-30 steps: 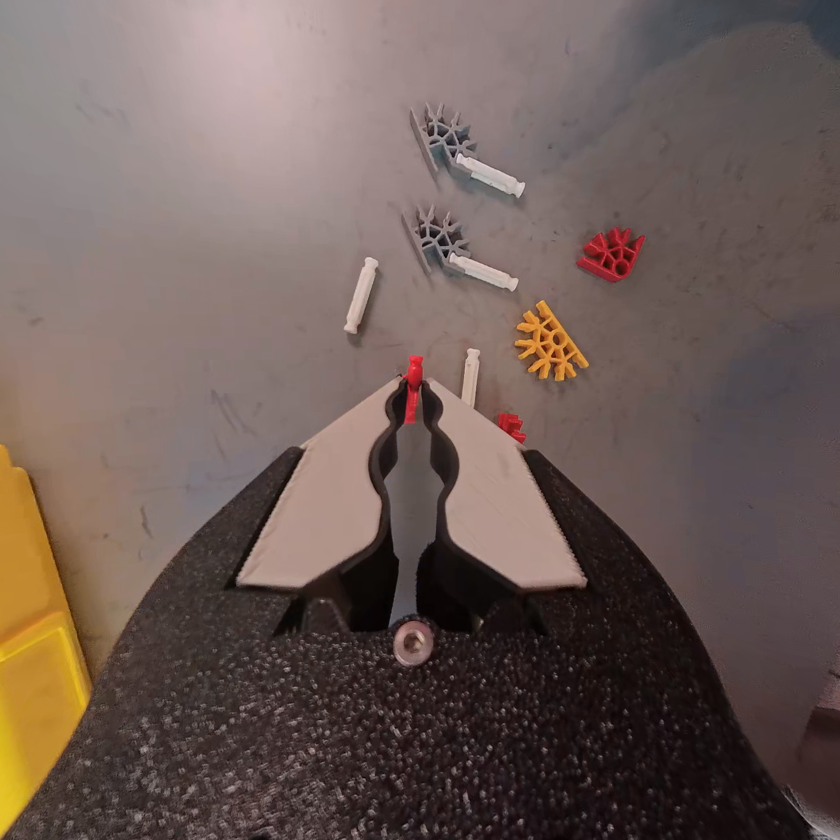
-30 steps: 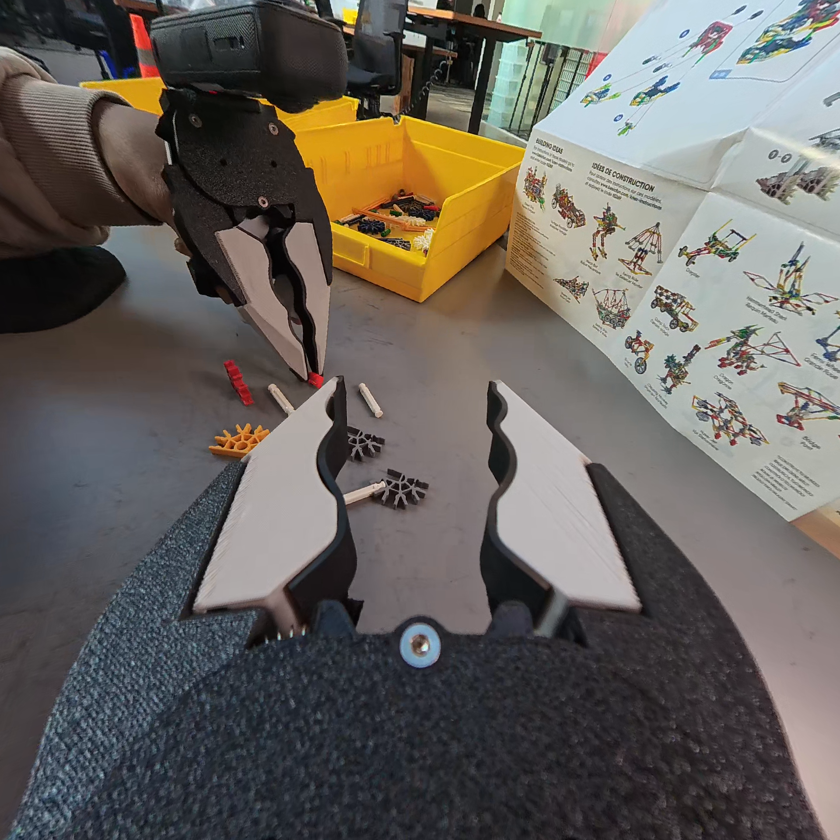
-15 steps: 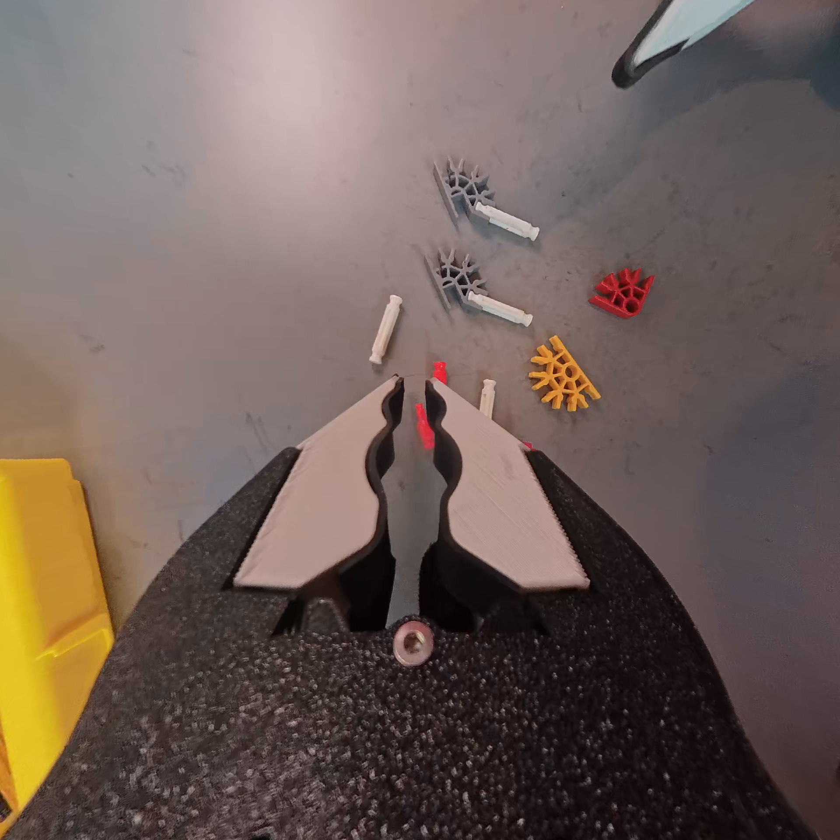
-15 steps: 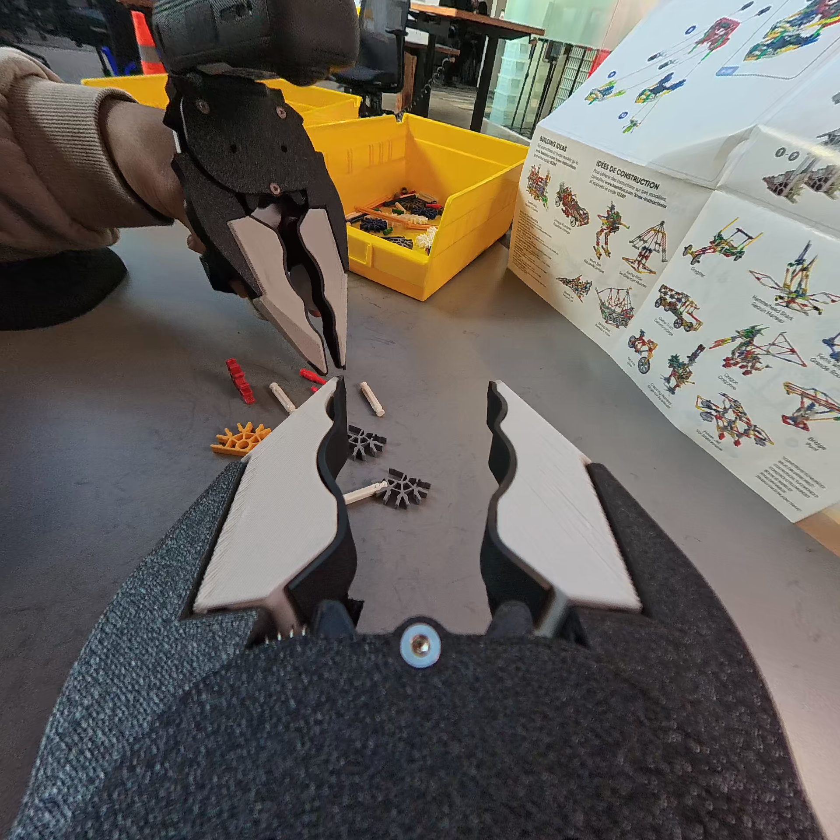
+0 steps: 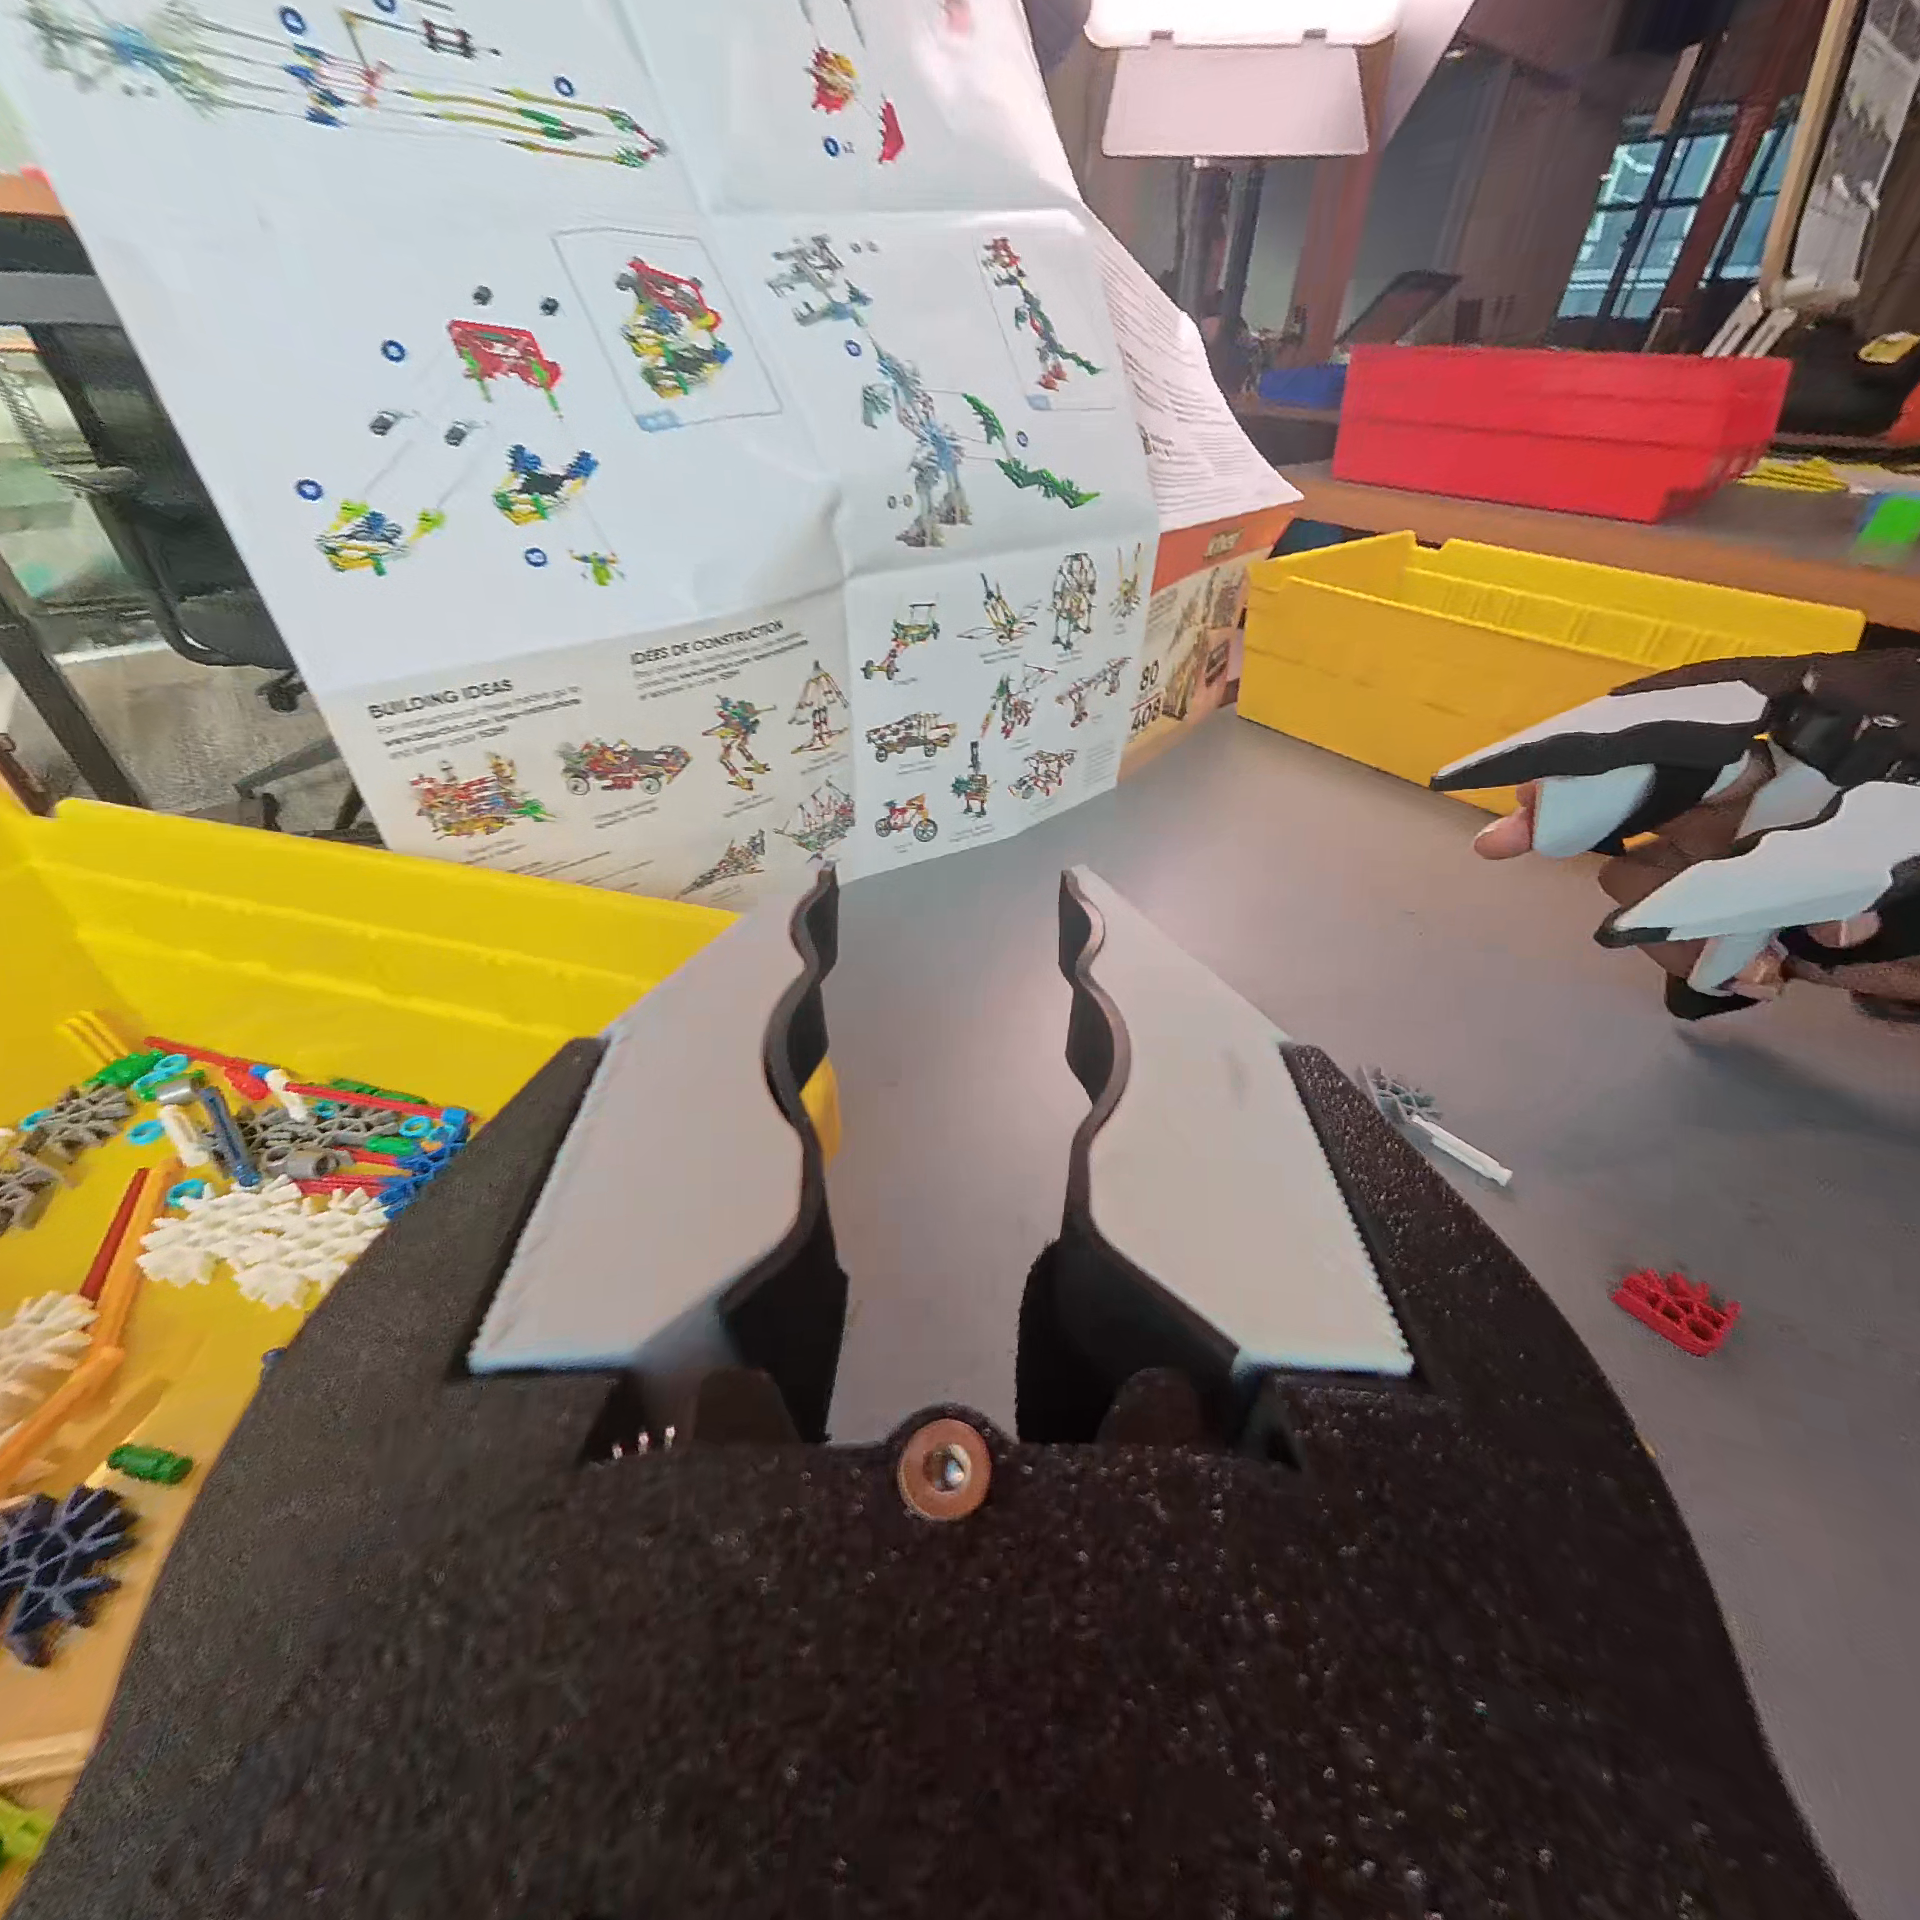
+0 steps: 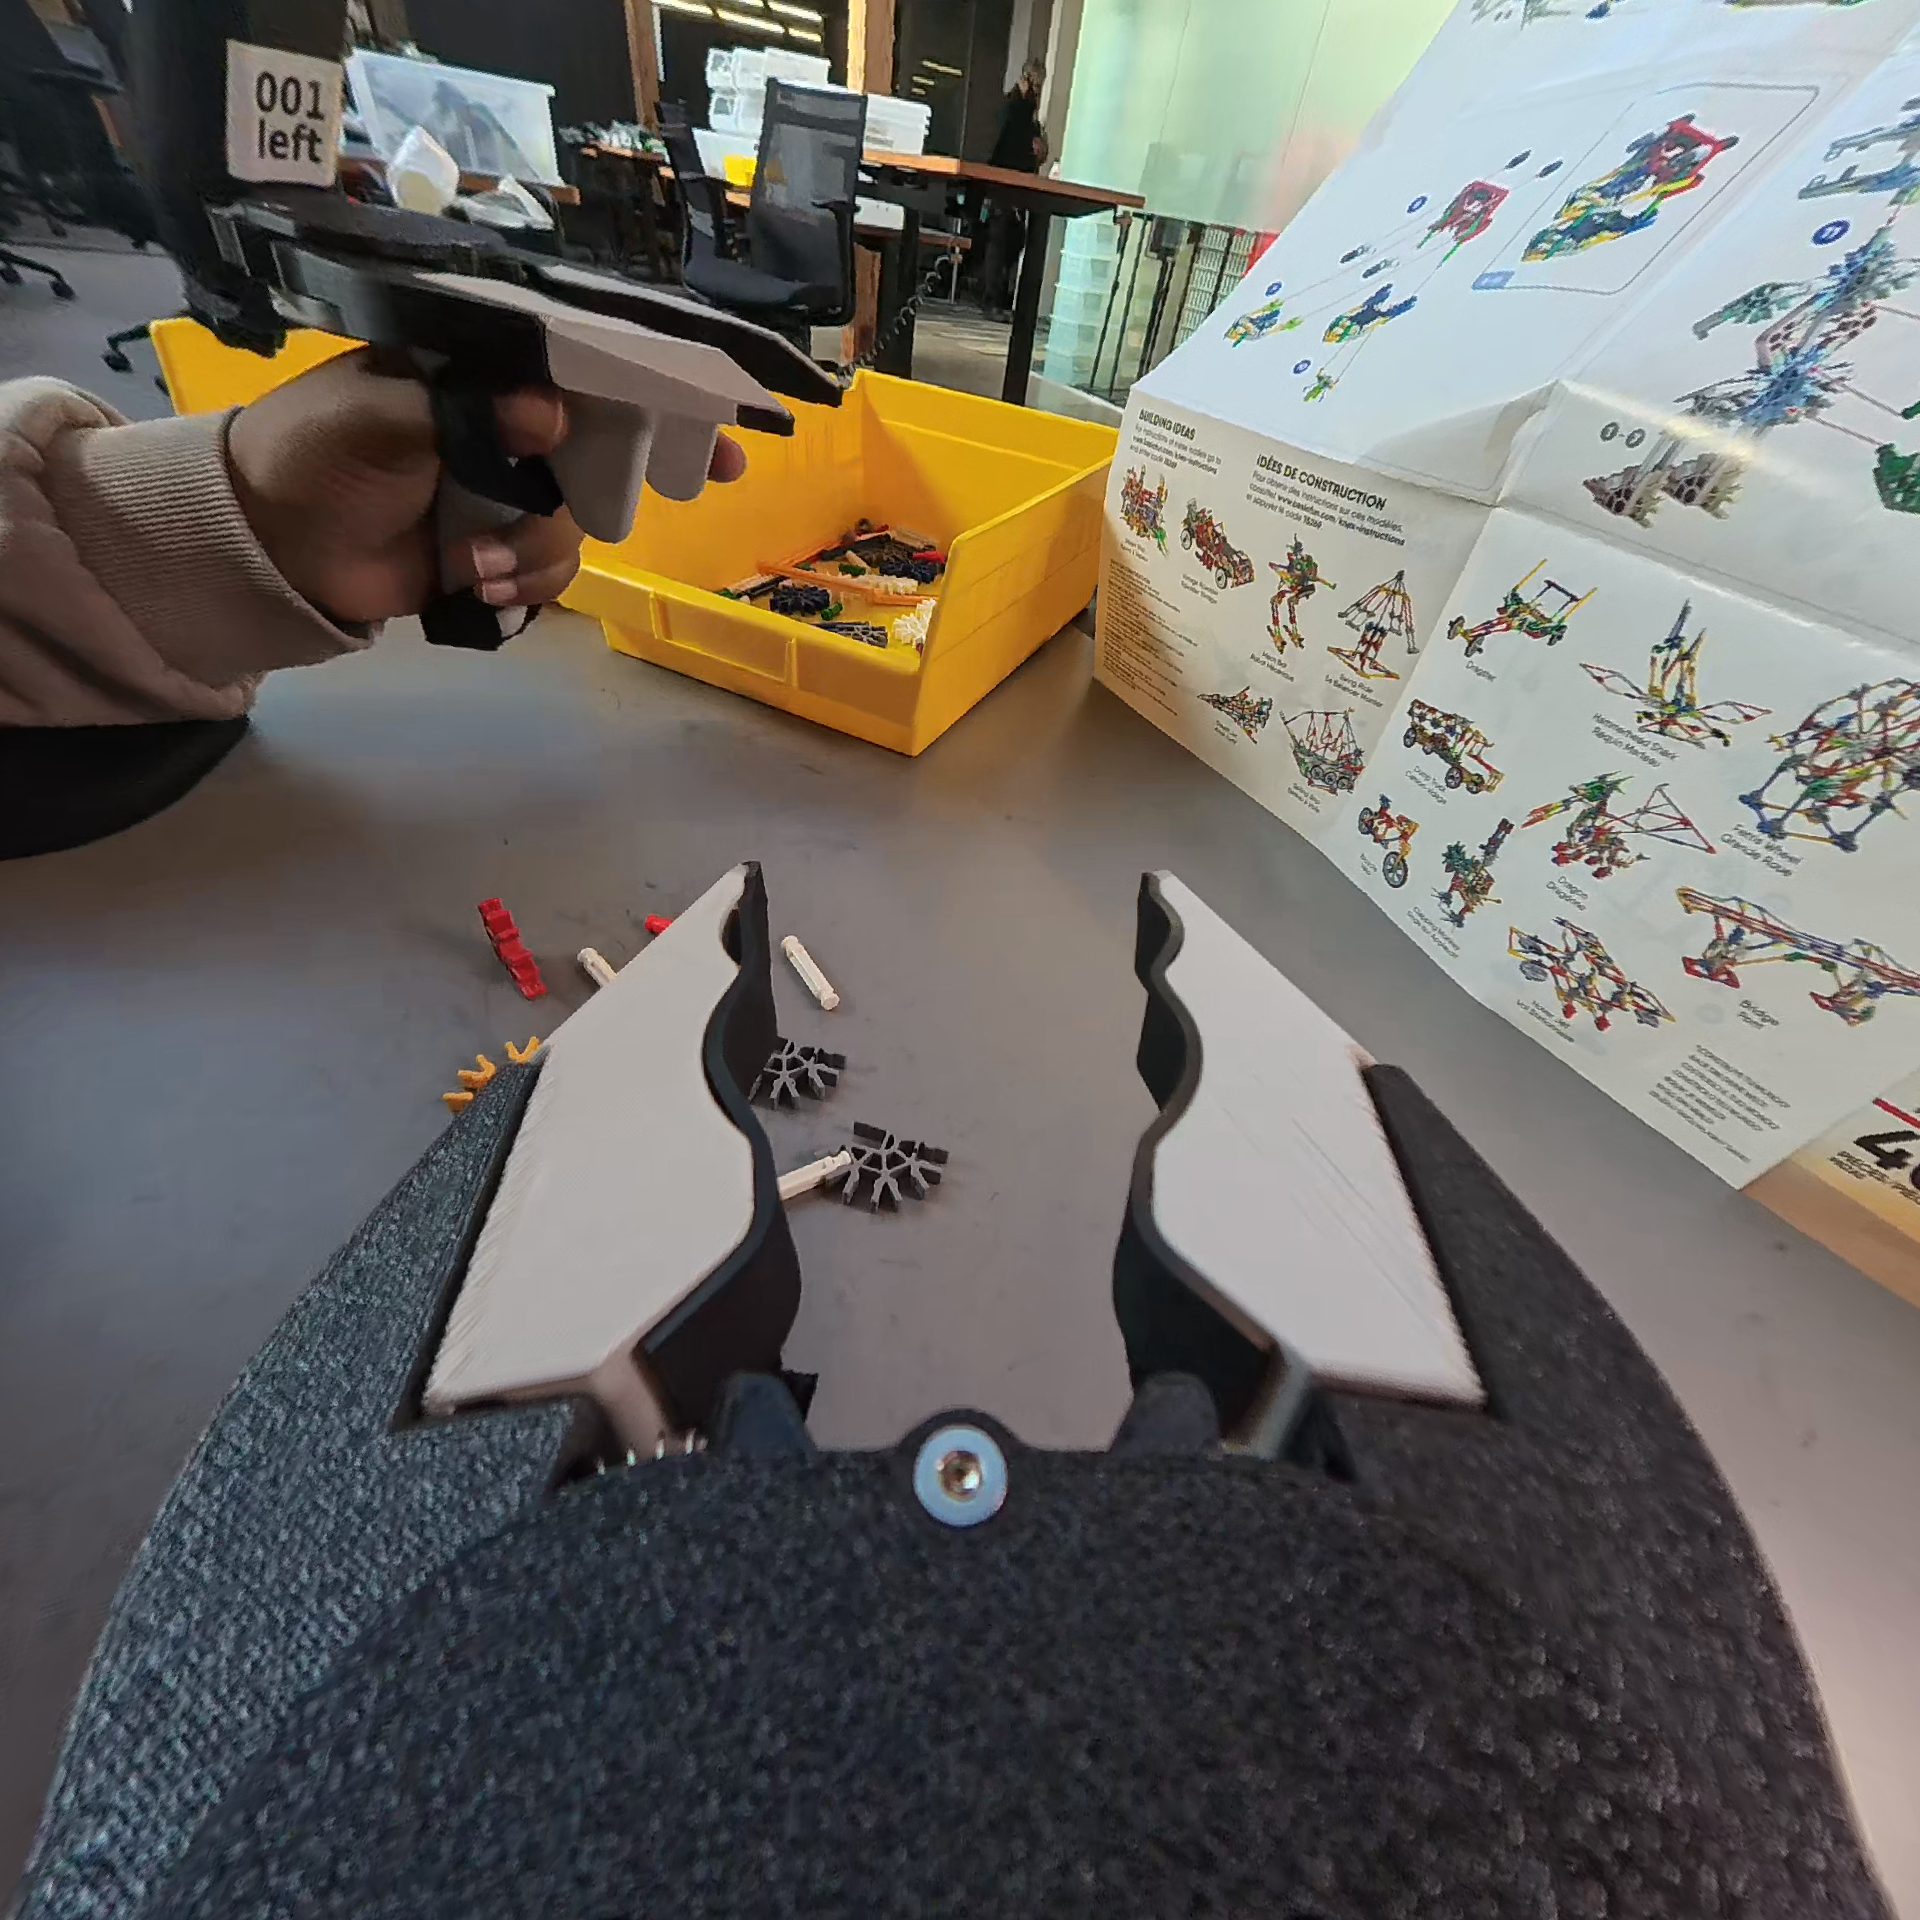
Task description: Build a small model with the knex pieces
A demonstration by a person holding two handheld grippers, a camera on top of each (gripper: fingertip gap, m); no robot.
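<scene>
Grey plastic snowflake connectors [image 6: 888, 1164] with white rods [image 6: 810, 971] plugged in or lying beside them were scattered on the grey table [image 6: 935, 790], near a red connector [image 6: 511, 948] and an orange one [image 6: 488, 1070]. A yellow bin [image 6: 852, 582] of mixed pieces stood beyond, with a folded instruction sheet [image 6: 1507, 644] propped upright to the right. The right gripper [image 6: 951, 883] hovered low over the connectors, its fingers spread wide and empty. The left gripper [image 5: 945, 894] was raised level near the bin, its fingers parted, holding nothing.
</scene>
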